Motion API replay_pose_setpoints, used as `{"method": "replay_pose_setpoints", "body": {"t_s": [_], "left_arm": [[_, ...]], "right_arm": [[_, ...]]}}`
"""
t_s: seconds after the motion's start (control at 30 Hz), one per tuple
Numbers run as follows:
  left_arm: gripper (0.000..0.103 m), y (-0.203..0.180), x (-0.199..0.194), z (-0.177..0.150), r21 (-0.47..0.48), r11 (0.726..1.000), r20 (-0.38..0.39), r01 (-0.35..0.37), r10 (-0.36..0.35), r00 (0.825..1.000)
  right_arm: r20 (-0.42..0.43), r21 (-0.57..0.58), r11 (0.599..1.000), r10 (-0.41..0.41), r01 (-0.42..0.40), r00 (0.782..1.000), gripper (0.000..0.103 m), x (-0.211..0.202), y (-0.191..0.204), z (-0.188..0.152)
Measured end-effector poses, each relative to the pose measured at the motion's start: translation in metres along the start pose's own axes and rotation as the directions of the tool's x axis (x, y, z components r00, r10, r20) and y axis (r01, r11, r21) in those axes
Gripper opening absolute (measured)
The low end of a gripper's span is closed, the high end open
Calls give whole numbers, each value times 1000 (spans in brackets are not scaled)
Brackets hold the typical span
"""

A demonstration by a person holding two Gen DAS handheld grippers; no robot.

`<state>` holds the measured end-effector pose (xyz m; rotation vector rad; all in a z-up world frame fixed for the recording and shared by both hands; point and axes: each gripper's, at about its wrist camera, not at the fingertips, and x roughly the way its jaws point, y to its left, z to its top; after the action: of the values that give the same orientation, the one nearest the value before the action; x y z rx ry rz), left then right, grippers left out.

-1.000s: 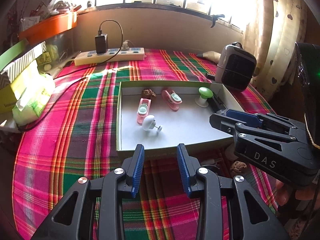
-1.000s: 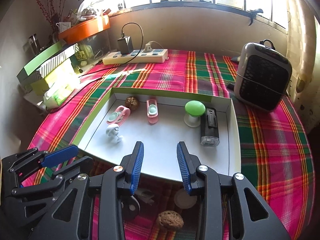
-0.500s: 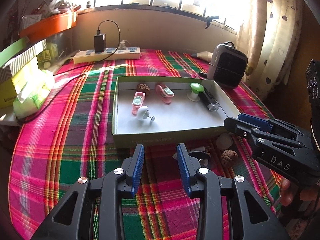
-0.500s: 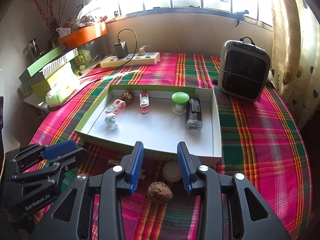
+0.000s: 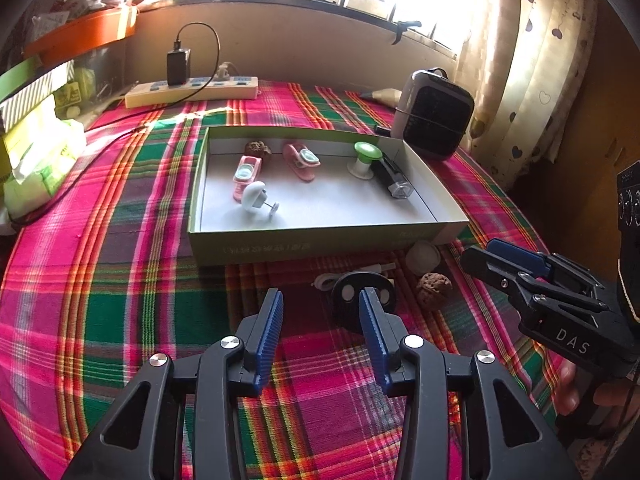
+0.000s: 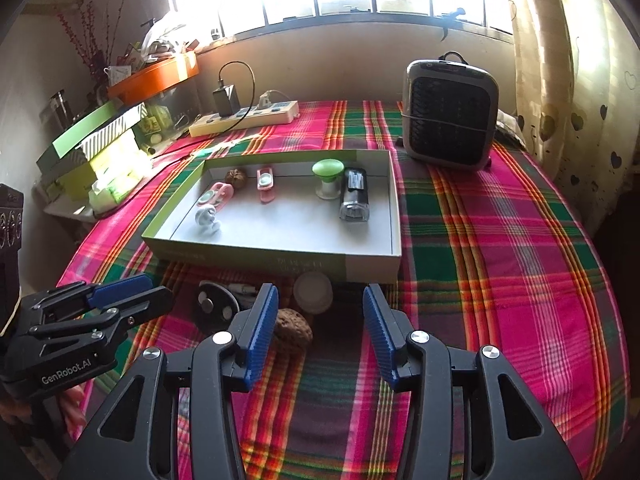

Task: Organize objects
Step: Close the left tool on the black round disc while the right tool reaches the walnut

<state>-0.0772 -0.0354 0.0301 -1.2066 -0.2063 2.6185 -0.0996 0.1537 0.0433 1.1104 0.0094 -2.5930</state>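
A shallow green box [image 5: 312,246] with a white floor holds a walnut [image 5: 258,148], two pink clips, a white hook [image 5: 256,196], a green-topped knob [image 5: 366,156] and a black torch [image 5: 390,178]. On the cloth in front of it lie a black disc [image 5: 352,298], a white cap [image 5: 423,258] and a second walnut [image 5: 434,286]. My left gripper [image 5: 320,304] hovers over the cloth just left of the disc, its jaws opening and empty. My right gripper [image 6: 320,300] is opening too, the walnut [image 6: 294,332] beside its left finger and the cap [image 6: 313,296] just beyond.
A grey fan heater [image 6: 450,114] stands behind the box at the right. A power strip [image 5: 192,92] with a black charger lies at the back. Stacked boxes [image 6: 100,140] and an orange tray [image 6: 154,76] crowd the left. A curtain [image 5: 532,60] hangs at the right.
Both grippers have drawn back from the box toward the near table edge, bringing the disc, cap and loose walnut into view. Both pairs of jaws stand wider.
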Motion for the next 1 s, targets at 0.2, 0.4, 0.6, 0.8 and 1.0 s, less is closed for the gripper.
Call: {"method": "replay_pose_setpoints", "body": {"t_s": [0.2,0.4,0.6,0.8,1.0], "left_arm": [[41,-8,9,-2,6,1000,-26,29,-28,999],[41,-11,15,-2,-3,999,-42,34,-34,999],[41,-15,23,-1,3,1000,-60,28,-28,998],[41,-16,29,2,3,1000,-69,16,-16,997],[41,-16,35,2,-1,1000,-86,16,-16,996]], "right_arm": [[-20,16,1000,8,-7,1000,46,1,-8,-13],[-40,15,1000,26,-26,999,46,5,-9,-19],[-55,-12,998,67,-68,996,46,11,-3,-21],[-96,-36,996,79,-83,992,46,22,1,-23],[-119,-53,995,78,-85,990,47,28,3,-24]]}}
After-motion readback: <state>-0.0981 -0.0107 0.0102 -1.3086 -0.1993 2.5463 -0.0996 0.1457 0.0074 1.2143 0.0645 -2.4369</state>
